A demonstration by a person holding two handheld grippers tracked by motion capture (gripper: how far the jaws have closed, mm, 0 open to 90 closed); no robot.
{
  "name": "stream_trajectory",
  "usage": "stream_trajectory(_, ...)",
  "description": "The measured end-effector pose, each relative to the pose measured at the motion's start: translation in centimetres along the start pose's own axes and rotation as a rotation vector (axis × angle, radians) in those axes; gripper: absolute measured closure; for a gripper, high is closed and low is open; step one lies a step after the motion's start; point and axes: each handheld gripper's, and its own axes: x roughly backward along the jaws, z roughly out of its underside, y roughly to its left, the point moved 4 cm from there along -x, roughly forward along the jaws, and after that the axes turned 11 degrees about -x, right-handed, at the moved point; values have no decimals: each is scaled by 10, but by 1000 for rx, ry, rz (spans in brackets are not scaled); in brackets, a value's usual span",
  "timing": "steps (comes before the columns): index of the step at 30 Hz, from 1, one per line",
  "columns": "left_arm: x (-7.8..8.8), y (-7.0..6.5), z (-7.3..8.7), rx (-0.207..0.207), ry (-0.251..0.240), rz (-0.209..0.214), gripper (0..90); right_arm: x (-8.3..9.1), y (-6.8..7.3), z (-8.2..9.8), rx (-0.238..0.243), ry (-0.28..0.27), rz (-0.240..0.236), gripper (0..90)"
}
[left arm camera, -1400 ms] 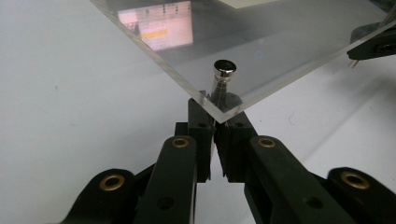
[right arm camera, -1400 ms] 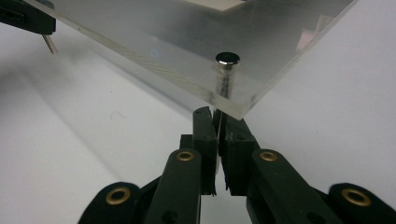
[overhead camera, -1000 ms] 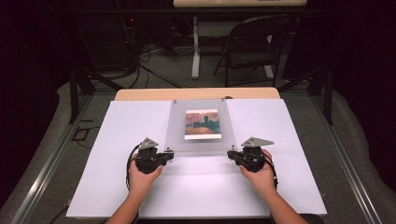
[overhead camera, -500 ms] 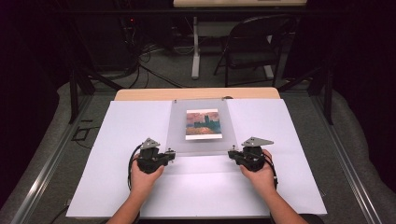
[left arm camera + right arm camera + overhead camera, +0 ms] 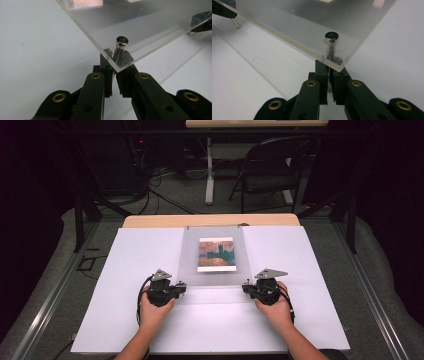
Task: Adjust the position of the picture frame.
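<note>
Now the clear panel [image 5: 216, 254] lies at the centre of the high view on the white worktop [image 5: 300, 310], over a small picture [image 5: 216, 254], its near edge lifted. At lower left, the left gripper [image 5: 181, 287] is closed on the peg [image 5: 120, 46] under the panel's near left corner. At lower right, the right gripper [image 5: 247, 286] is likewise closed on the peg [image 5: 331, 43] at the near right corner.

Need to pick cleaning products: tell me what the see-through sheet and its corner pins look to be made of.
Sheet: likely clear acrylic, glossy; its cut edge glows pale, and the white table shows through it.
Corner pin: probably polished metal, judging by its bright silvery cap with a dark reflective top.
</note>
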Motion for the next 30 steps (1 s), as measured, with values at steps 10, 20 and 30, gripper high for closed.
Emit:
stream_trajectory(10,1,-1,0,-12,2,-14,838,0,0,0,4,-1,-1,852)
stream_trajectory(20,4,-2,2,-10,7,-11,838,2,3,2,8,5,-8,853)
stream_trajectory(30,6,-3,4,2,-3,-6,826,3,5,4,23,2,-8,825)
